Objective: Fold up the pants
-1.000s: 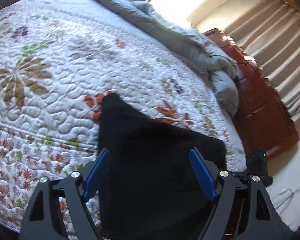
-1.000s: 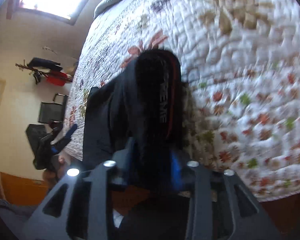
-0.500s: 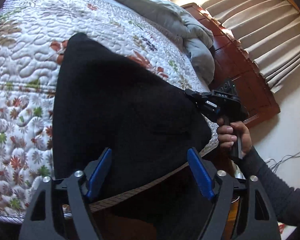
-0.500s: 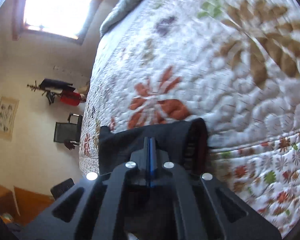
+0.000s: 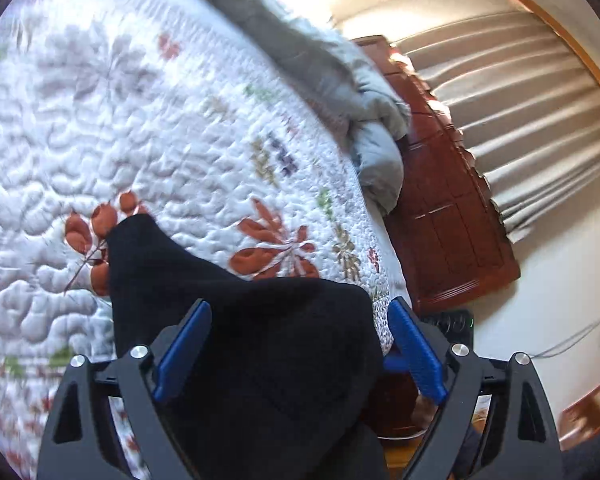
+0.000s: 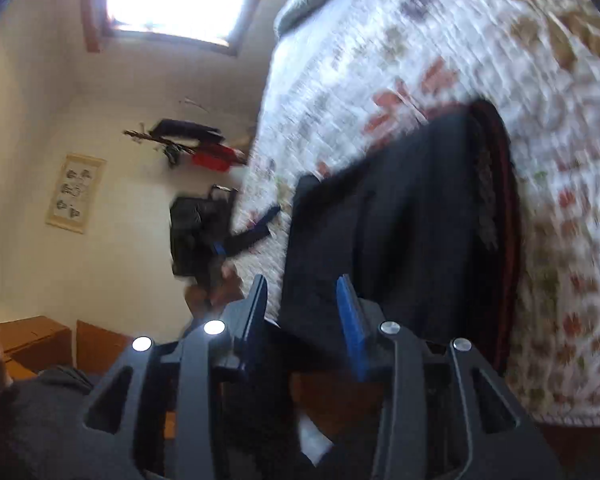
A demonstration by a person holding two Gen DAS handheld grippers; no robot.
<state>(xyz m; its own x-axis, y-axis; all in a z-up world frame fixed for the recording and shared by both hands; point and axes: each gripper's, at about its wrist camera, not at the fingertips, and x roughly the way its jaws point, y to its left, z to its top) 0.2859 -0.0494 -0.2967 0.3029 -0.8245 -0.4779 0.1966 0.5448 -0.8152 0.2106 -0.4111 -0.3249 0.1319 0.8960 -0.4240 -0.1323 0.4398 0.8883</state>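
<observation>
Pants of black soft fabric (image 5: 240, 320) lie in a folded heap at the near edge of the bed's white quilted floral coverlet (image 5: 148, 128), filling the lower centre of the left wrist view and the centre right of the right wrist view, where a dark red stripe runs along their far side. The left claw (image 5: 300, 344) stands wide, its jaws having just opened further, the blue pads either side of the cloth without pinching it. The right claw (image 6: 304, 312) has also just been opening, its jaws now partly apart; the pants' near edge sits just past the right pad, and nothing is pressed between them. The step in hand looks like a release and regrasp for the next fold. To do it well, each claw should probably take a corner of the doubled layers cleanly, catching all plies, then lift only enough to carry the cloth over. Blur in the right view hides the layer edges. The grey rumpled duvet (image 5: 340, 80) at the upper centre lies well apart.
</observation>
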